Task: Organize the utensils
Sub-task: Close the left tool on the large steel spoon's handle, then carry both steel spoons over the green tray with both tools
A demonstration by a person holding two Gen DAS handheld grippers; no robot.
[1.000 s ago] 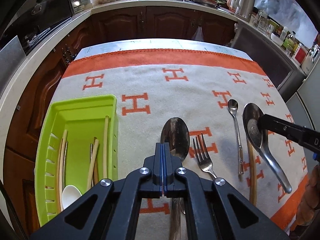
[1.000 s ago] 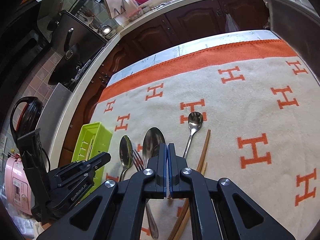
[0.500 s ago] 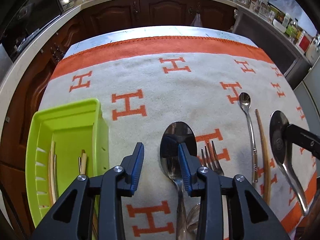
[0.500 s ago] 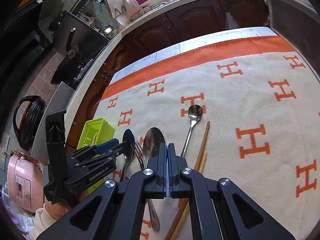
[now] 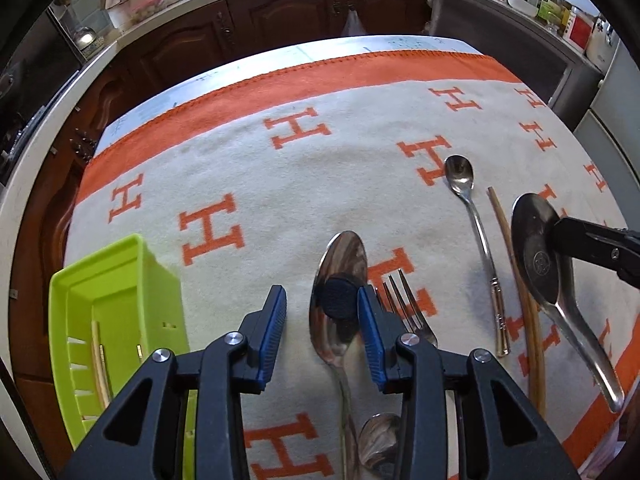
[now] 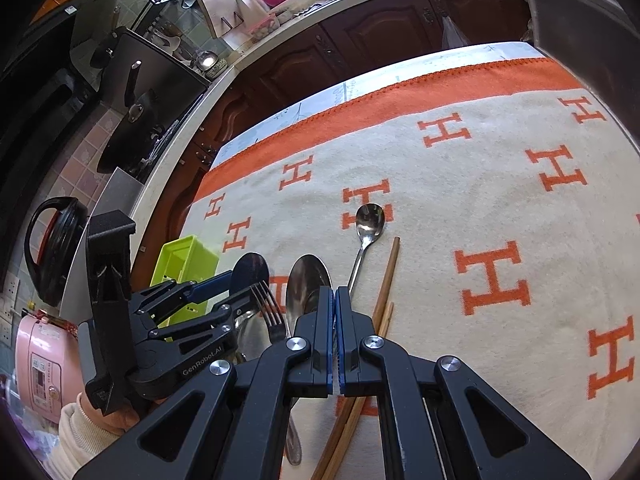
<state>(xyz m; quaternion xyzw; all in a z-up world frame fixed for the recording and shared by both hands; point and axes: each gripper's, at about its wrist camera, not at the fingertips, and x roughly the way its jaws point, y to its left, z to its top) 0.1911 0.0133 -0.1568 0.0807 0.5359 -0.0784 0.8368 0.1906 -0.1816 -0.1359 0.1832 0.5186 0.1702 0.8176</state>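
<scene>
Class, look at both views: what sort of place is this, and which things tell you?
Most likely a home kitchen: dark wooden cabinets beneath a countertop, a pink rice cooker at one side, and cutlery such as a fork lying out.

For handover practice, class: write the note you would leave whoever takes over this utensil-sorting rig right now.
Left claw: open, empty, fingers either side of the large spoon, not gripping.
Right claw: shut, empty, over the deep spoon.
Done: some sticks lie in the green tray.
Left: large spoon, fork, small spoon, chopstick pair and deep spoon lie on the blanket; one more spoon shows partly beneath the left claw.
</scene>
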